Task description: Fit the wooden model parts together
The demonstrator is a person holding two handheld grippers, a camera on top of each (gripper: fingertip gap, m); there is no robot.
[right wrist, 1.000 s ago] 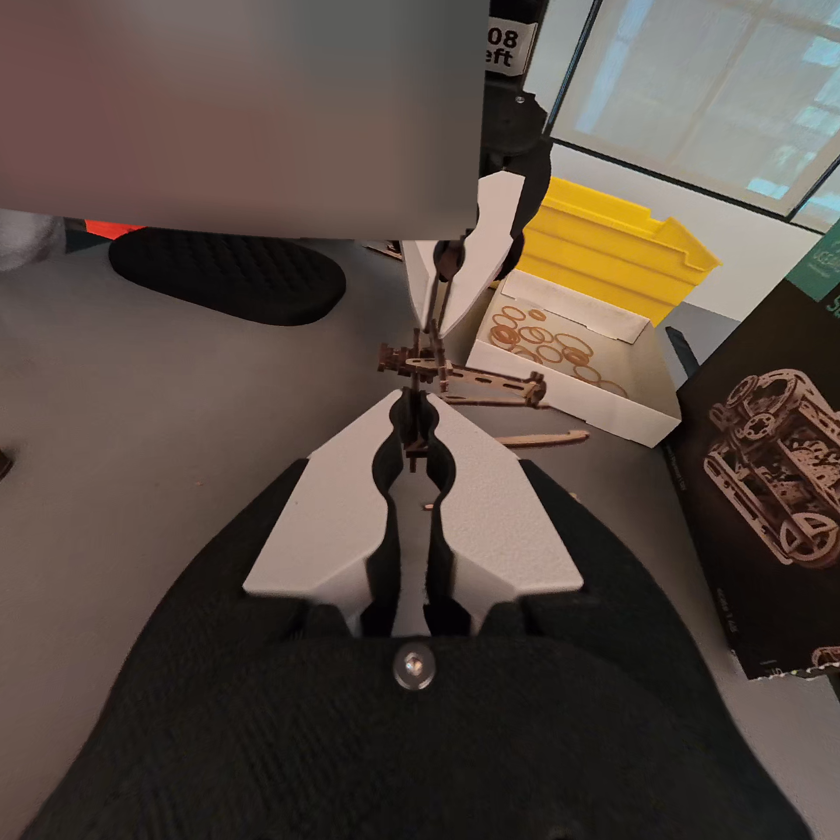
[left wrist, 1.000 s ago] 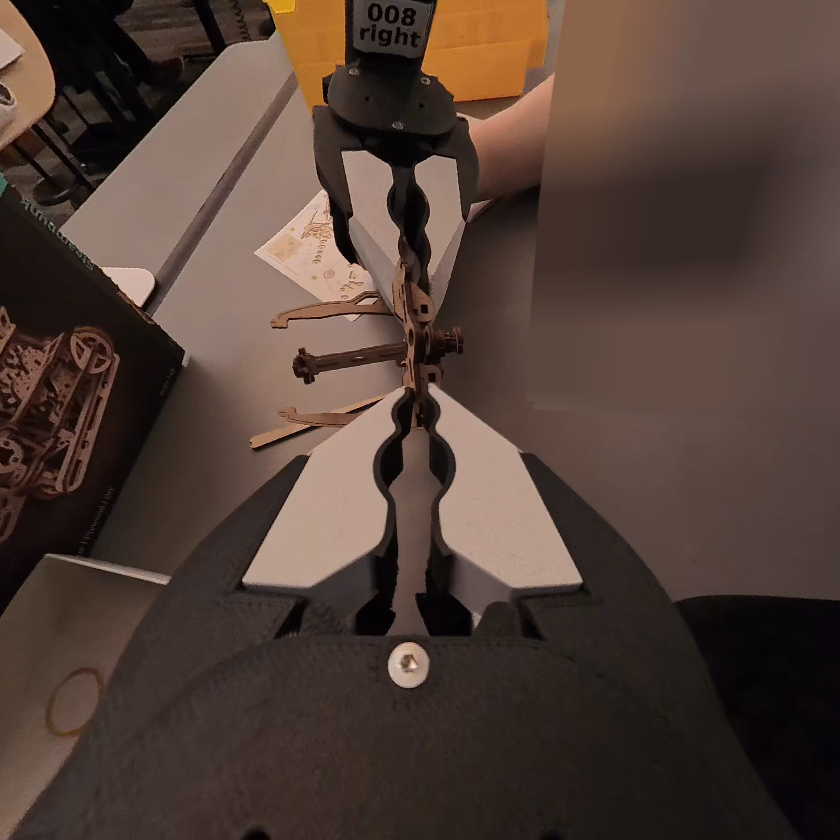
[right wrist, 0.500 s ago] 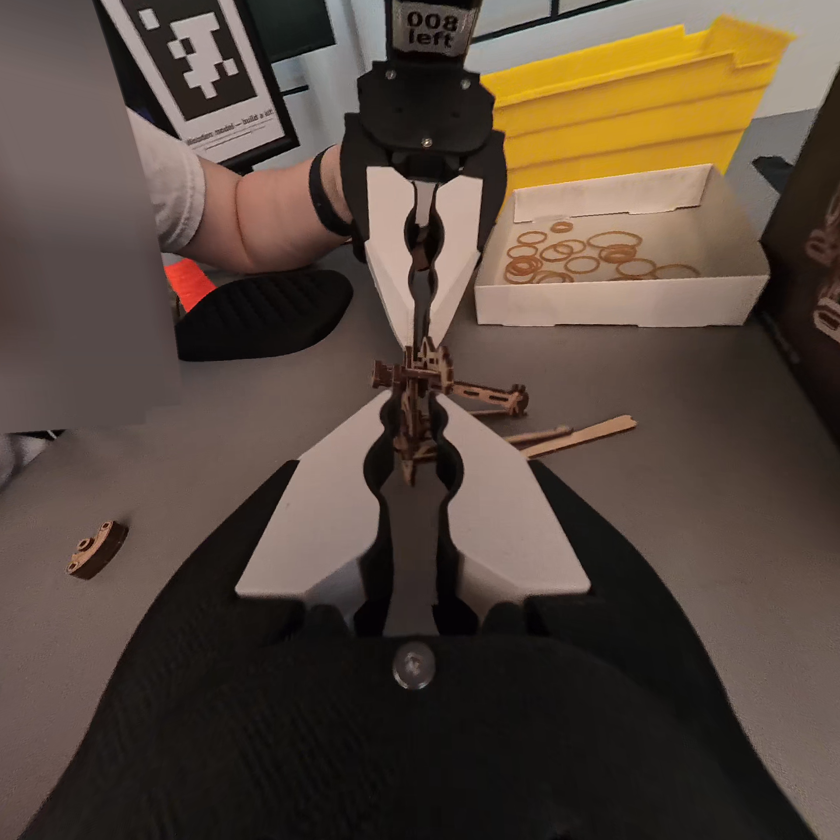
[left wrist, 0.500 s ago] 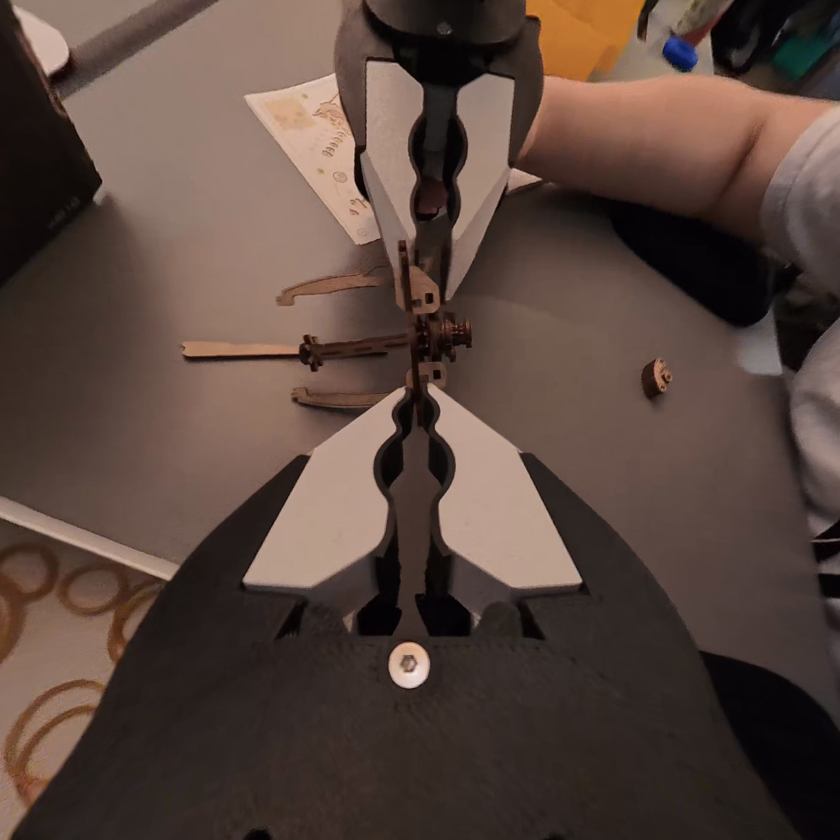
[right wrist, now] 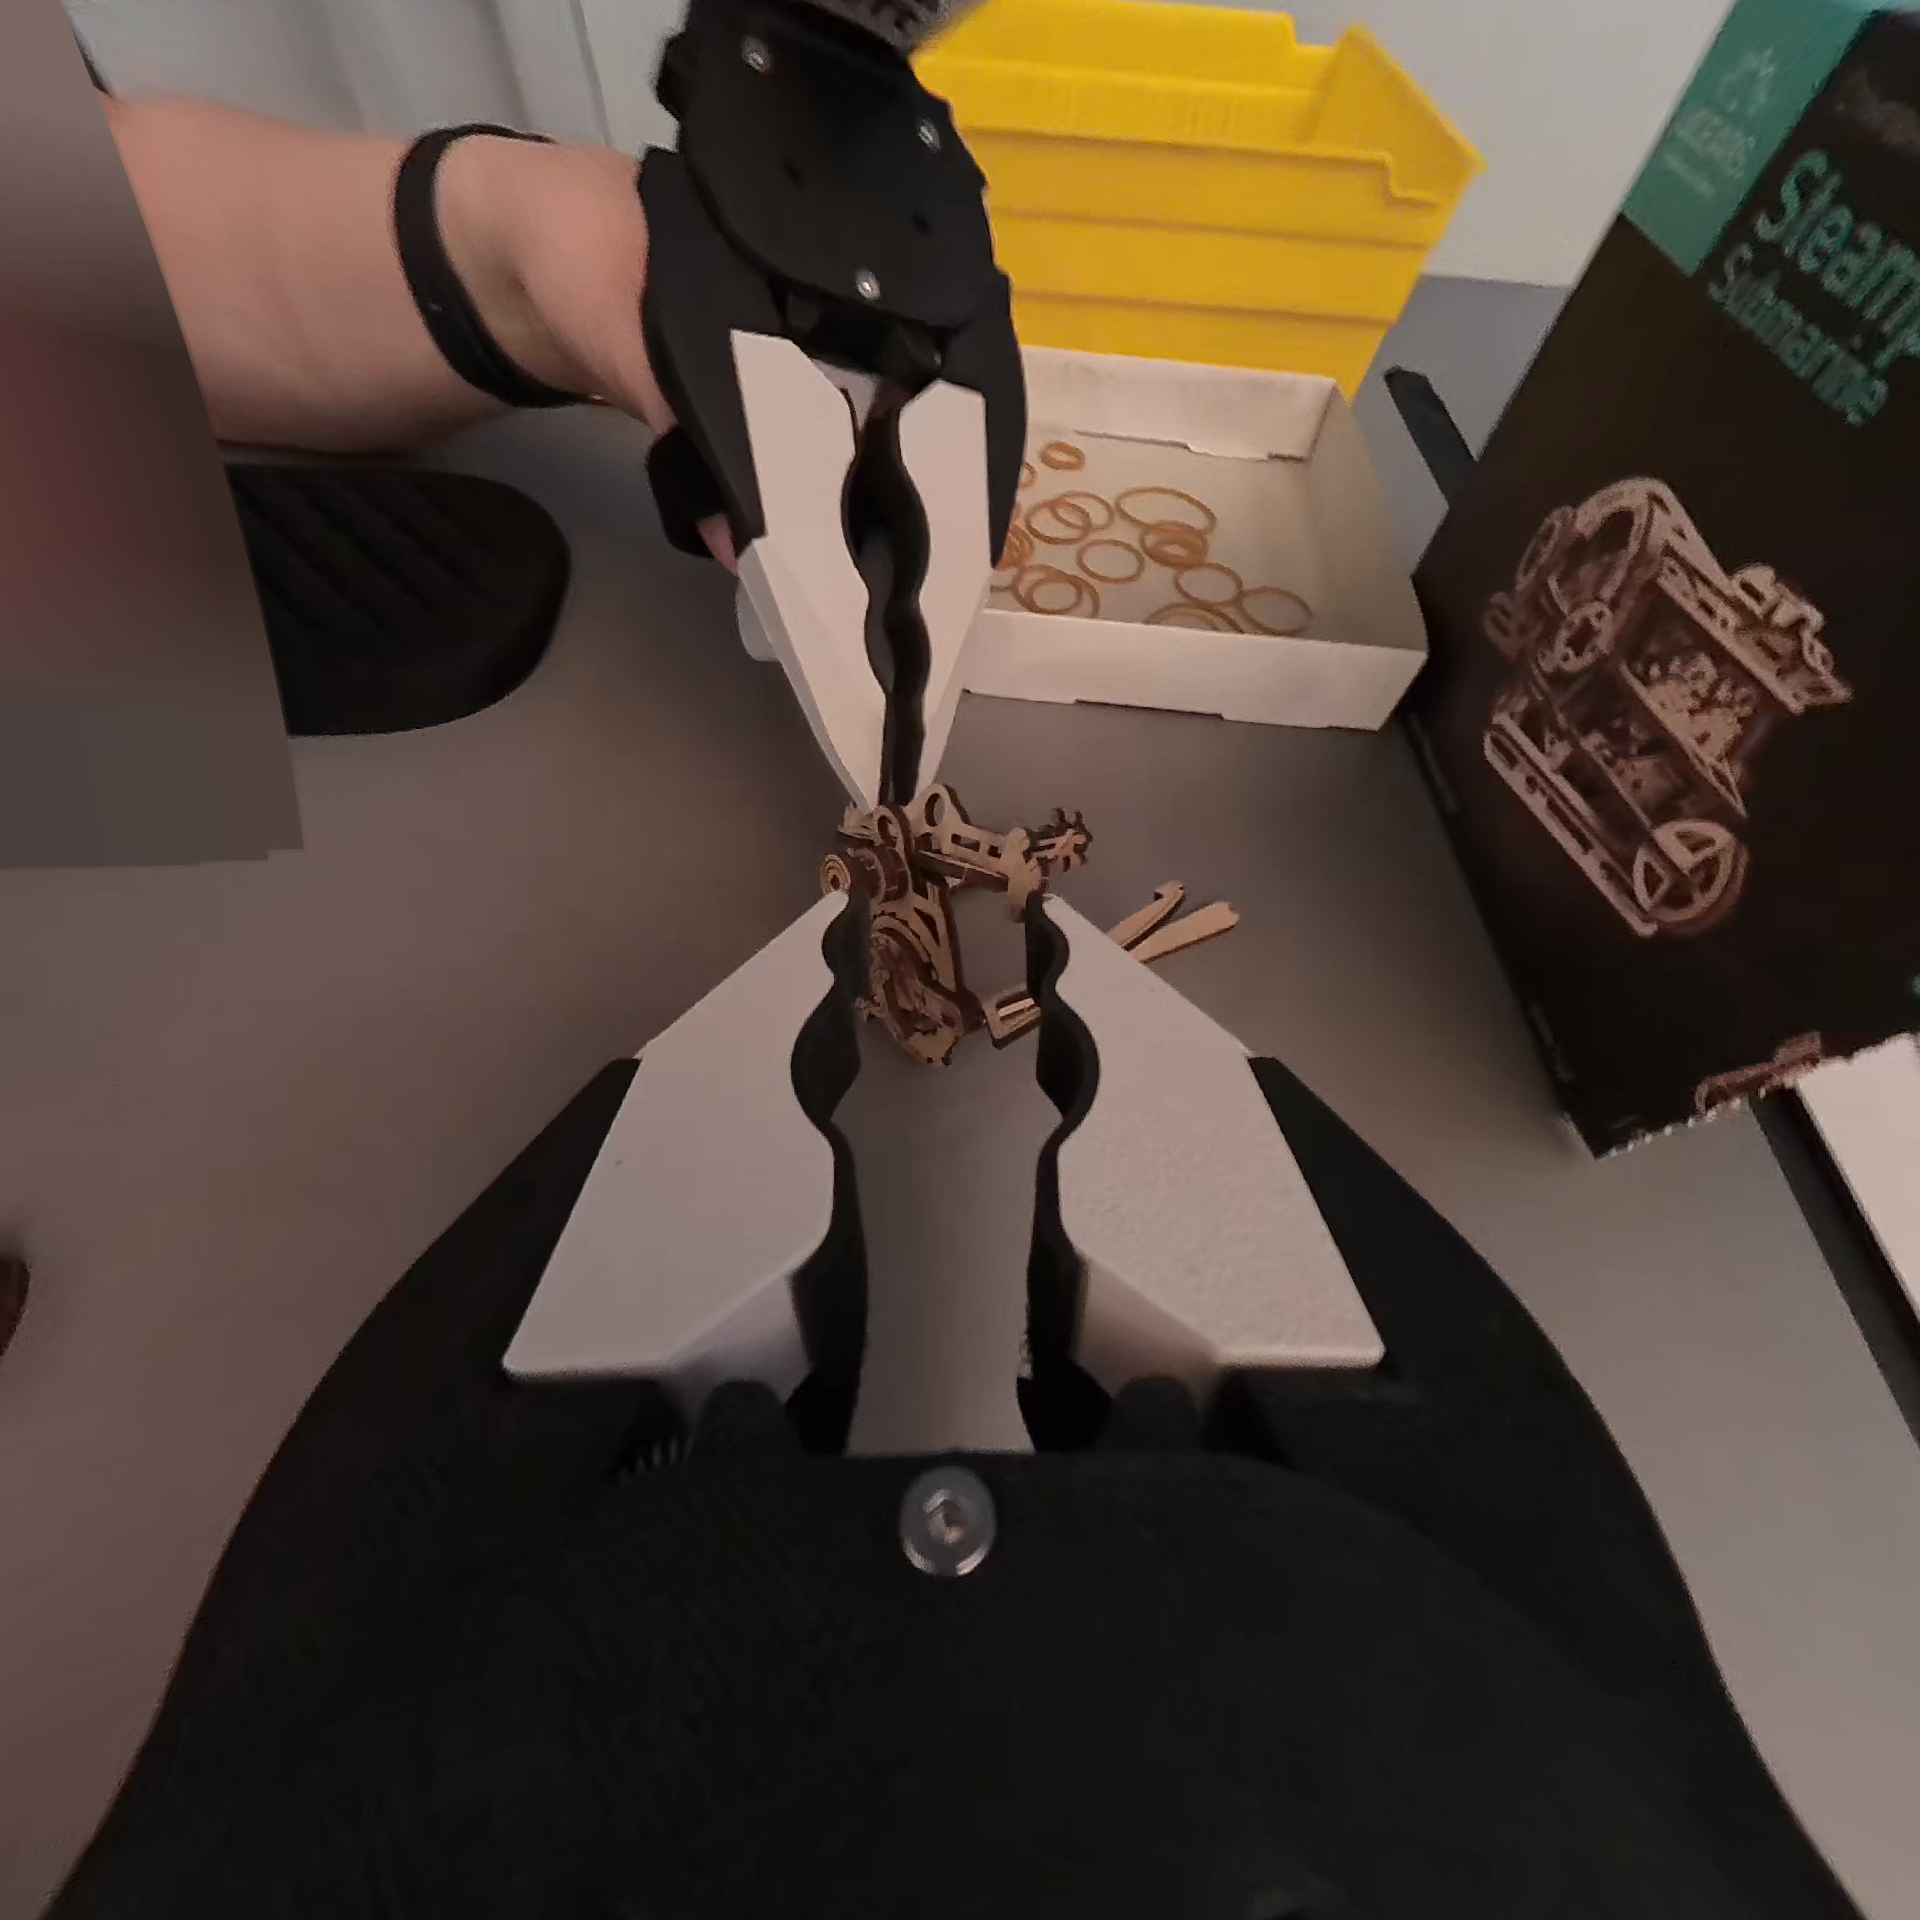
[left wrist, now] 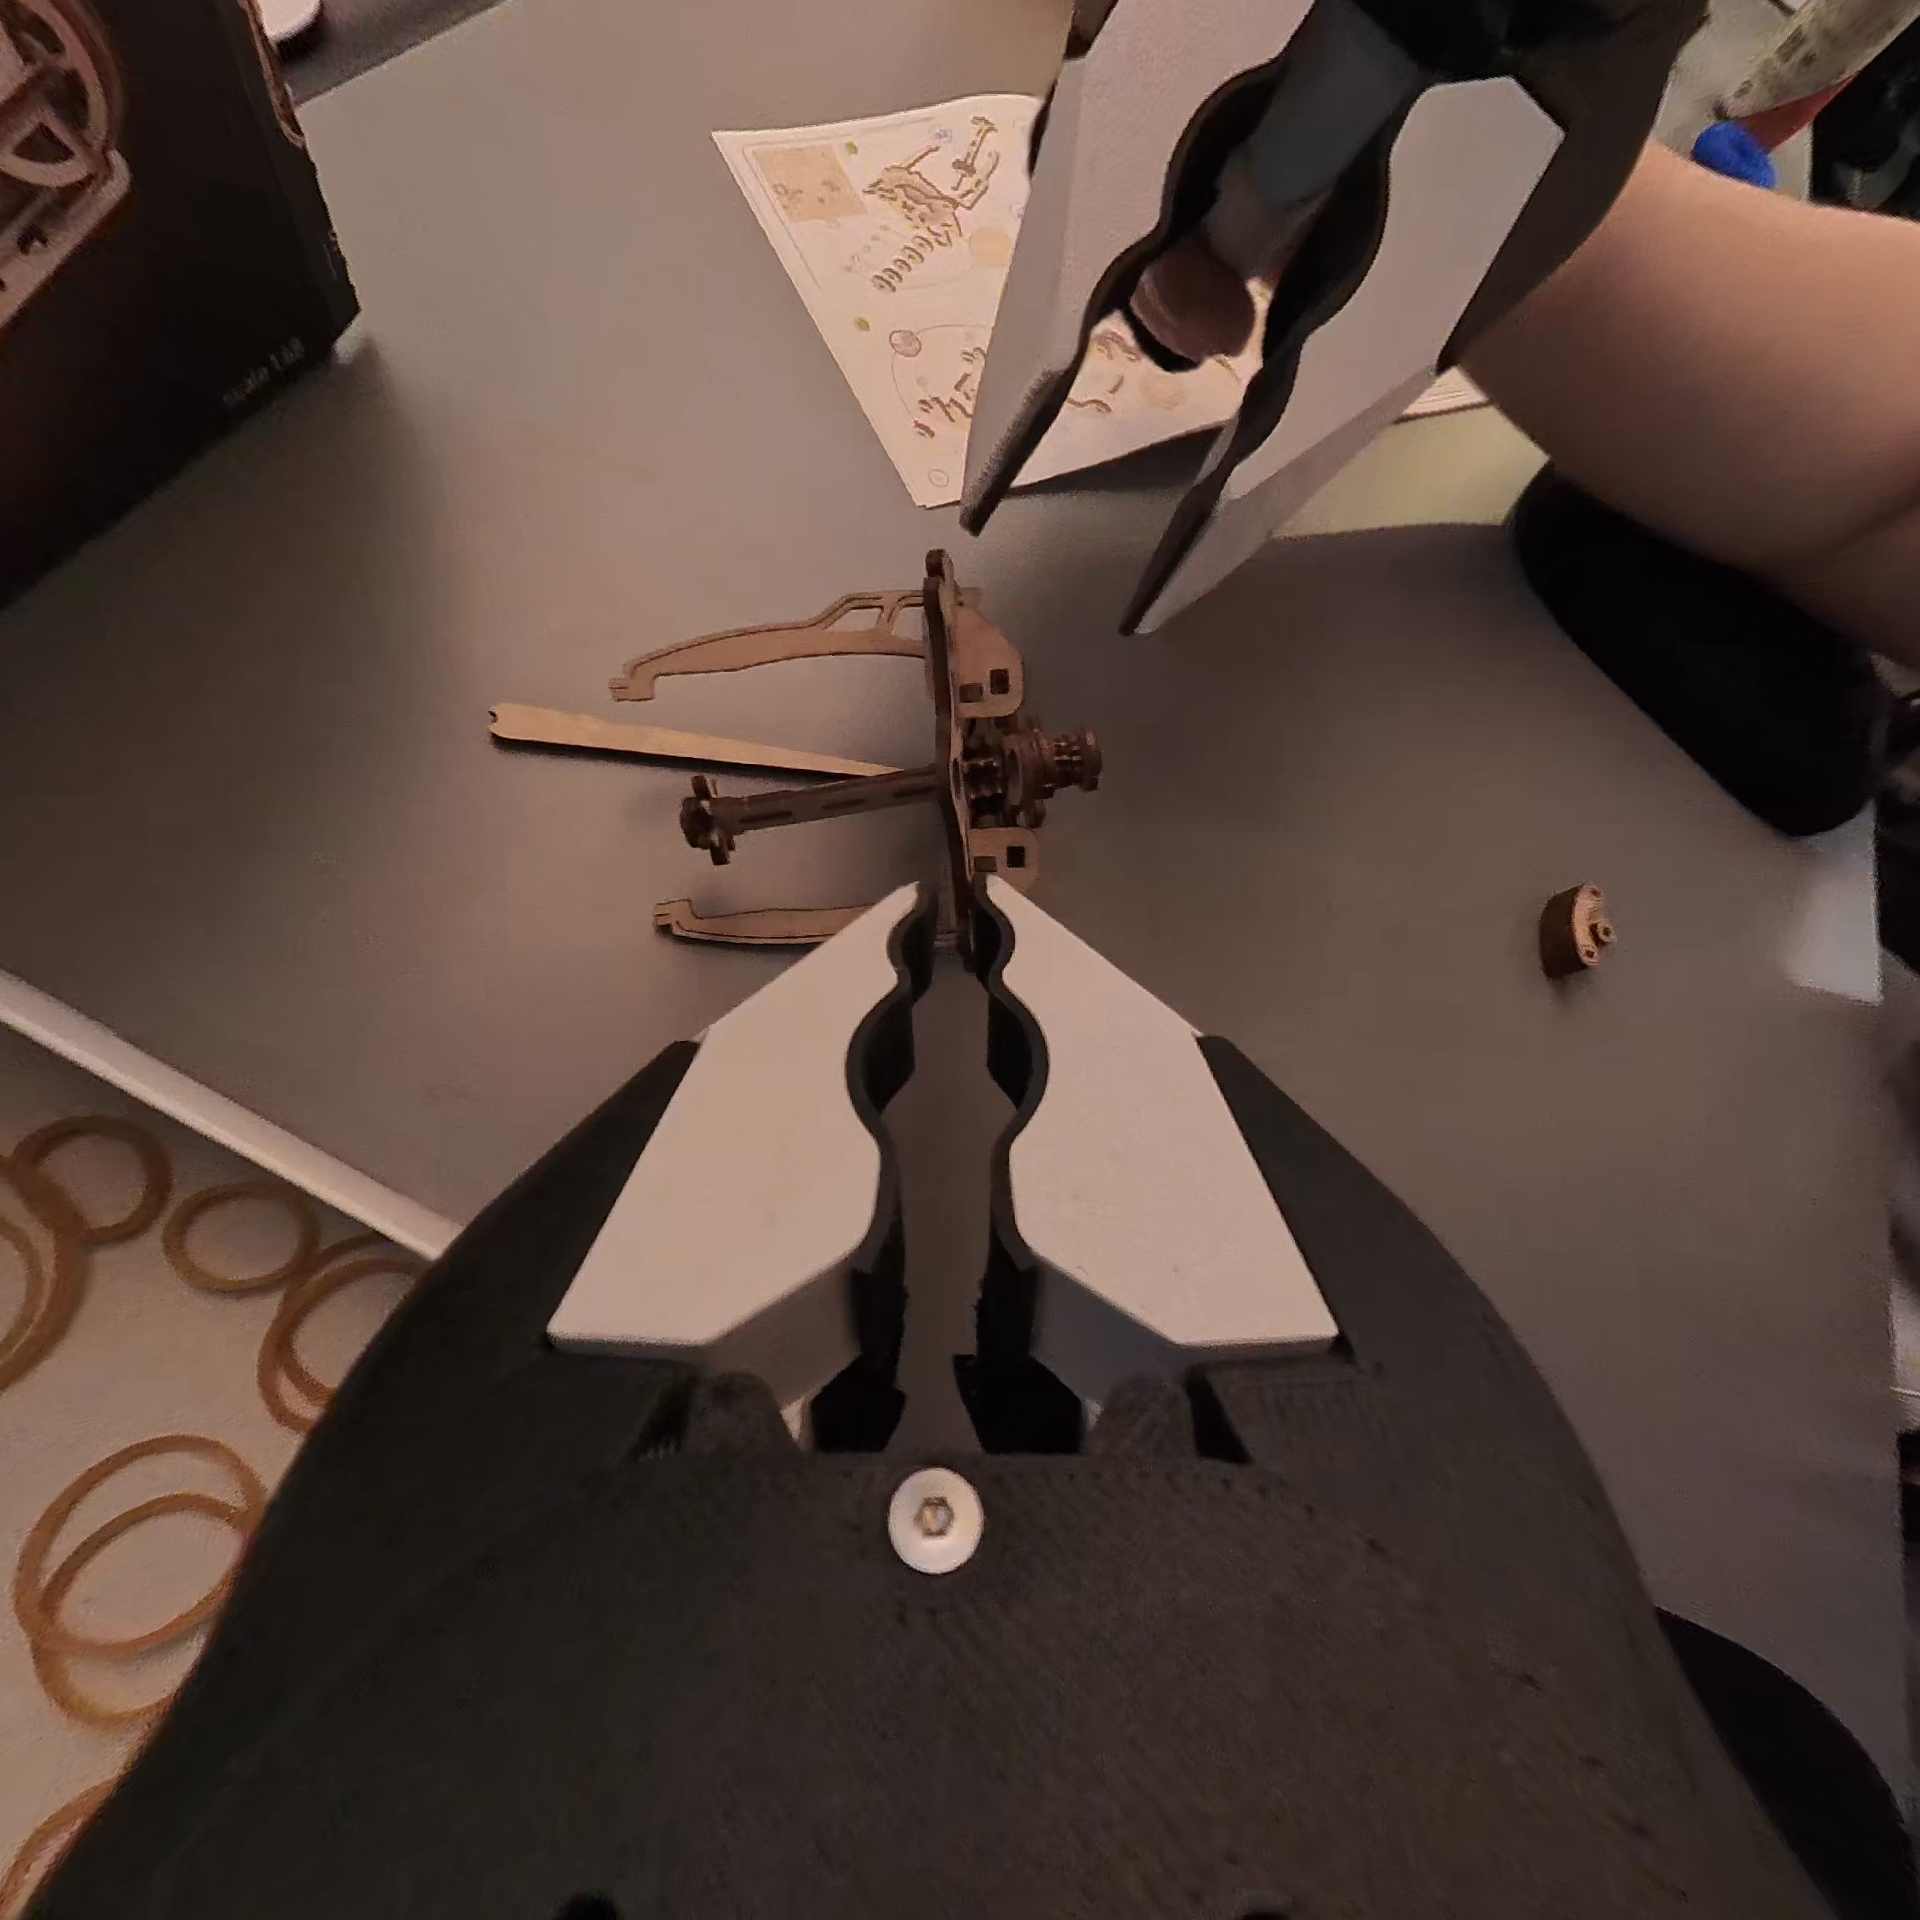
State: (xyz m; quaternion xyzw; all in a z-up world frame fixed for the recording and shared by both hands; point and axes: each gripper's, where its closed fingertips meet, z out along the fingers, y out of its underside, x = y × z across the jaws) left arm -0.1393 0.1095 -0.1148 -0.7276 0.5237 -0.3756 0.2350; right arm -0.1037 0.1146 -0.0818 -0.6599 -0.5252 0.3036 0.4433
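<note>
Grey is the colour of the tabletop [left wrist: 540, 468] in my left wrist view. My left gripper [left wrist: 954, 914] is pinching the bottom edge of the wooden model [left wrist: 977, 748], which stands upright above the middle of the tabletop. A thin rod sticks out of the model to the left. Three flat wooden strips [left wrist: 686, 740] lie on the tabletop just beside it. My right gripper [left wrist: 1049, 571] hangs above the model with its fingers spread apart, not touching it. A paper sheet with drawings [left wrist: 883, 260] lies under that gripper, toward the far edge. A small round wooden piece [left wrist: 1571, 929] sits alone near the right edge. A white tray [left wrist: 208, 1122] with rubber bands [left wrist: 239, 1236] is at the near left corner, and a dark box [left wrist: 156, 312] stands at the far left.

In my right wrist view, my right gripper [right wrist: 940, 914] is spread wide, and the model [right wrist: 914, 935] sits between its fingers. I cannot tell if they touch it. The left gripper [right wrist: 883, 800] comes down from above and nips the top of the model. Behind it are the white tray [right wrist: 1195, 665], a yellow bin [right wrist: 1195, 187], and a pale wall. The dark box [right wrist: 1683, 675] stands at the right edge.
</note>
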